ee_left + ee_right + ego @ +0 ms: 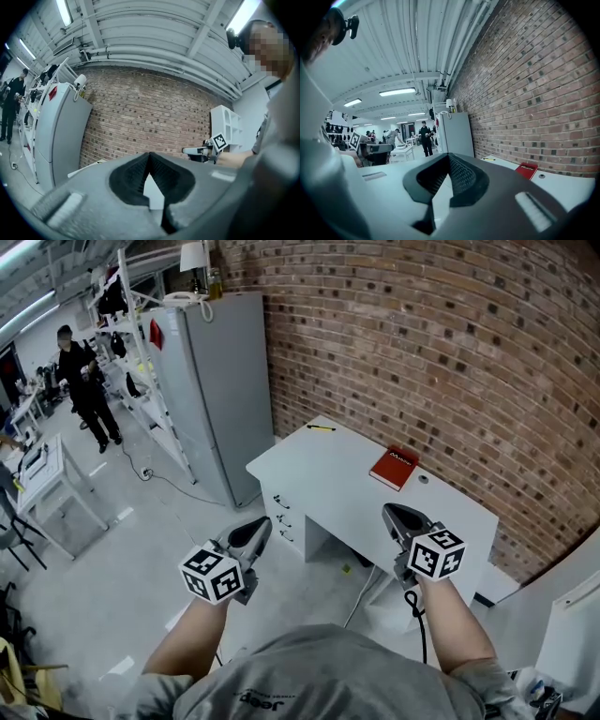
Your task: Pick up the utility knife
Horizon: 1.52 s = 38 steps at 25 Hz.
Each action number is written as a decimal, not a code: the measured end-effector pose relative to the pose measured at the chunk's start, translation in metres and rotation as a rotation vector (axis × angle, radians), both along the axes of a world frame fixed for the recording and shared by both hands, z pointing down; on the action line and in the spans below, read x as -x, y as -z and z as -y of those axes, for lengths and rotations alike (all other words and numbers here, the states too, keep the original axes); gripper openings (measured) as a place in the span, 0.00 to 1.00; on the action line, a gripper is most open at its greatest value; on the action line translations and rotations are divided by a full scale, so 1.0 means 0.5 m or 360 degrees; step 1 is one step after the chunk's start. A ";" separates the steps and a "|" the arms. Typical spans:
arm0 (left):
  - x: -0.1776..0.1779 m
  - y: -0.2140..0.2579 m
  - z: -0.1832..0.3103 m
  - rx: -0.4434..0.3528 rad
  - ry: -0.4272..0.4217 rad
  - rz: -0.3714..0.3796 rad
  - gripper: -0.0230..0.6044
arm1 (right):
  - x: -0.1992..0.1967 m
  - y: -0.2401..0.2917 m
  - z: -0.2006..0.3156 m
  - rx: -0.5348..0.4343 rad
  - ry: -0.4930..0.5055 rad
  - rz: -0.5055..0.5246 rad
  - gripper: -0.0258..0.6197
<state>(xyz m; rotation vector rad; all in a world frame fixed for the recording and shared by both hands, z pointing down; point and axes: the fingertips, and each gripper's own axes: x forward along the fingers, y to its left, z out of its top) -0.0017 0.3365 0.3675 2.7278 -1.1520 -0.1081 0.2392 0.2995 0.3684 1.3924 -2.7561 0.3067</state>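
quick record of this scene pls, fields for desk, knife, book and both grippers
desk: white, against brick wall
utility knife: thin yellow item, likely it, far left desk corner, untouched
red book: flat on desk, near wall
left gripper: shut, empty, in the air
right gripper: shut, empty, in the air

Book [395,467] on desk [342,498] (knife [321,427] farther left).
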 end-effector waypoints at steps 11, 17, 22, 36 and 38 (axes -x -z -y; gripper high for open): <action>-0.006 -0.020 0.043 0.0016 0.0035 0.0017 0.03 | -0.010 0.001 0.068 -0.0016 0.0037 -0.0031 0.05; 0.038 -0.042 0.151 0.0016 -0.0008 -0.0015 0.03 | 0.031 -0.013 0.153 -0.0008 0.0004 -0.0077 0.05; 0.085 -0.055 0.301 0.0009 -0.0093 -0.0062 0.03 | 0.070 -0.026 0.267 -0.0007 -0.0076 -0.0079 0.05; 0.246 -0.023 0.743 -0.0001 -0.0362 -0.0037 0.04 | 0.252 0.040 0.656 -0.0097 -0.0219 -0.0049 0.05; 0.260 -0.025 0.783 0.0014 -0.0386 -0.0032 0.03 | 0.266 0.041 0.696 -0.0086 -0.0230 -0.0043 0.05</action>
